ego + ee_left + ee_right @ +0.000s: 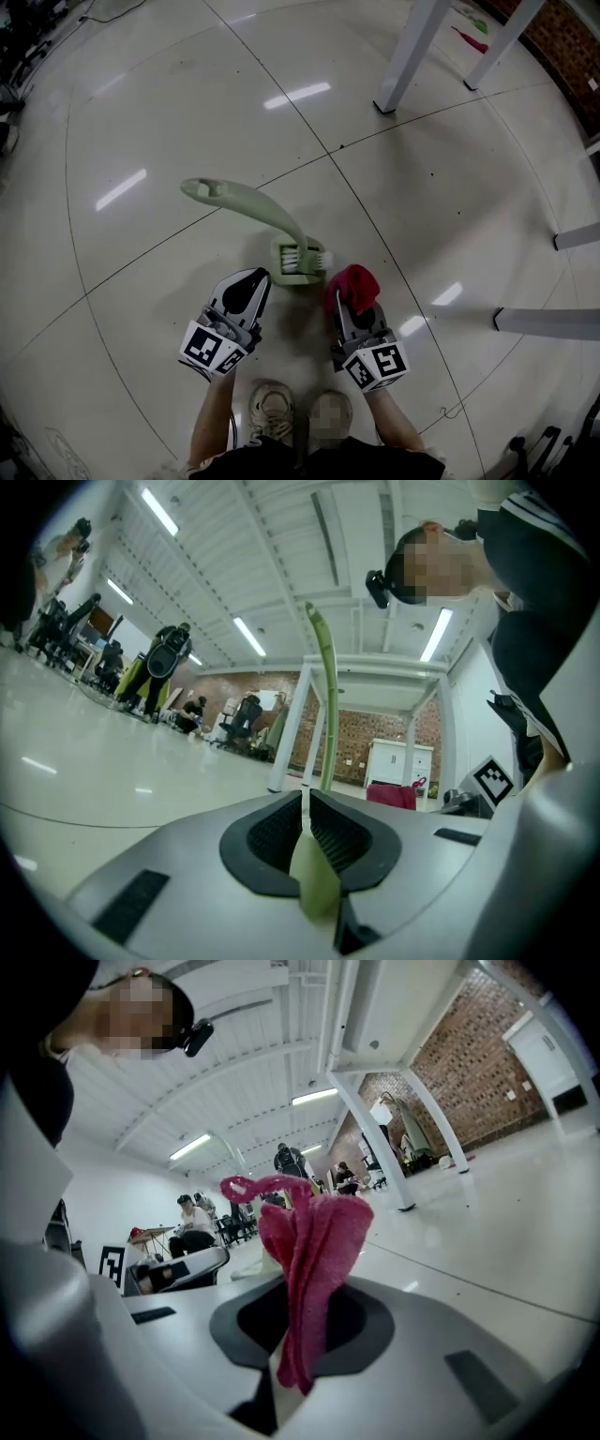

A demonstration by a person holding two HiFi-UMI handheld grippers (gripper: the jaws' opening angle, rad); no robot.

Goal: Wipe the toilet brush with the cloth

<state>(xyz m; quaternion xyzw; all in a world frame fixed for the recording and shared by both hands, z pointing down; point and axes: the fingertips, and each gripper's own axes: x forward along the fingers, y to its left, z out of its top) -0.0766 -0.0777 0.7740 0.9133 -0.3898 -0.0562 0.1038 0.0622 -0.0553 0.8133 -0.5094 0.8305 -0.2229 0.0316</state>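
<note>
The pale green toilet brush (281, 225) stands on the floor tiles. Its bristled head (300, 260) is near me and its curved handle reaches away to the upper left. My left gripper (262, 278) is shut on a green part of the brush beside the head. In the left gripper view that green piece (314, 878) sits pinched between the pads, and the handle (324, 691) rises beyond. My right gripper (344, 303) is shut on a red cloth (353, 285), just right of the brush head. The cloth (314, 1241) bunches up out of the right gripper (298, 1321).
White table legs (405, 56) stand on the floor at the far right, and white bars (548, 322) lie low at the right edge. My shoes (272, 408) are just behind the grippers. Seated people and office chairs (164, 667) are far off.
</note>
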